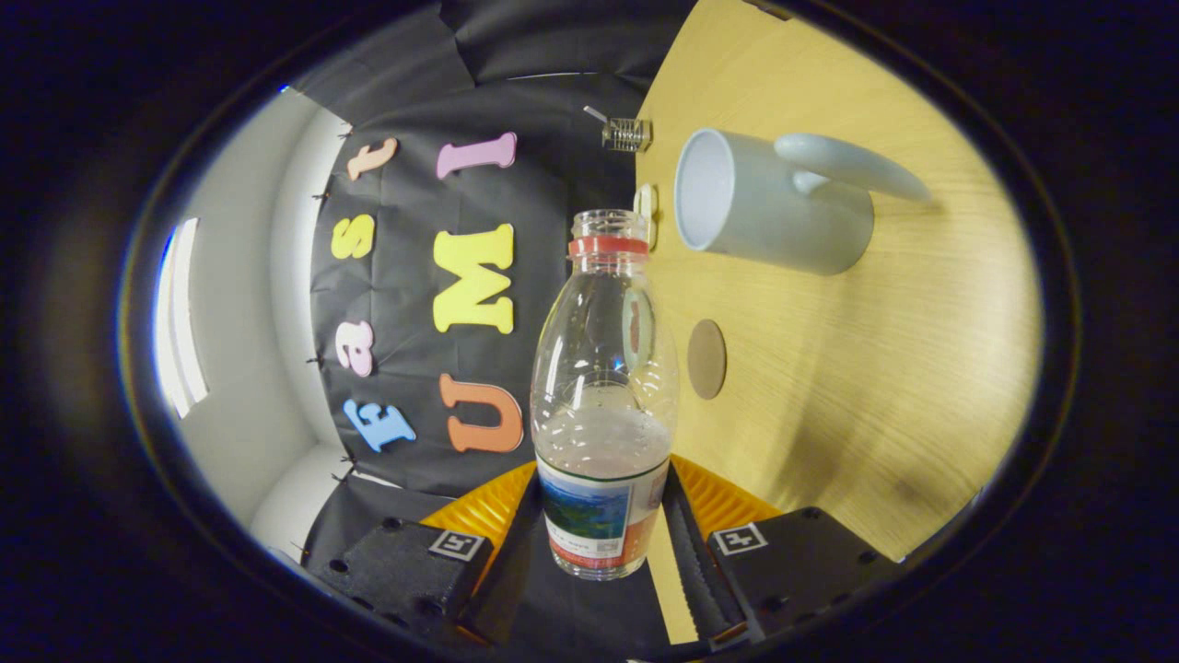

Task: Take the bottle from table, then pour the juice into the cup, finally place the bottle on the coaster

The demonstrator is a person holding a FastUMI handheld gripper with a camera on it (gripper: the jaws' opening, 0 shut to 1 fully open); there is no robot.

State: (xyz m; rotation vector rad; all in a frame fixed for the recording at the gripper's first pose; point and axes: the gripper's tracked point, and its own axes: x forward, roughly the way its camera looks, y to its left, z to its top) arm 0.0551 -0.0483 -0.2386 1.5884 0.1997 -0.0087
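Note:
My gripper (603, 539) is shut on a clear plastic bottle (603, 368), both fingers pressing its labelled lower part. The bottle has a red neck ring and no cap, and clear liquid fills roughly its lower third, by the fingers. The view is rolled, so the wooden table (875, 368) stands to the right of the bottle. A pale grey mug (774, 203) with a curved handle stands on it, its open mouth just beyond and to the right of the bottle's neck. A round brown coaster (706, 359) lies on the table beside the bottle's middle.
A small cream object (647, 216) sits at the table's edge, partly behind the bottle's neck. A little metal wire piece (626, 134) rests at the table's far edge. Beyond the bottle hangs the black booth wall (414, 184), with a white wall (239, 368) to its left.

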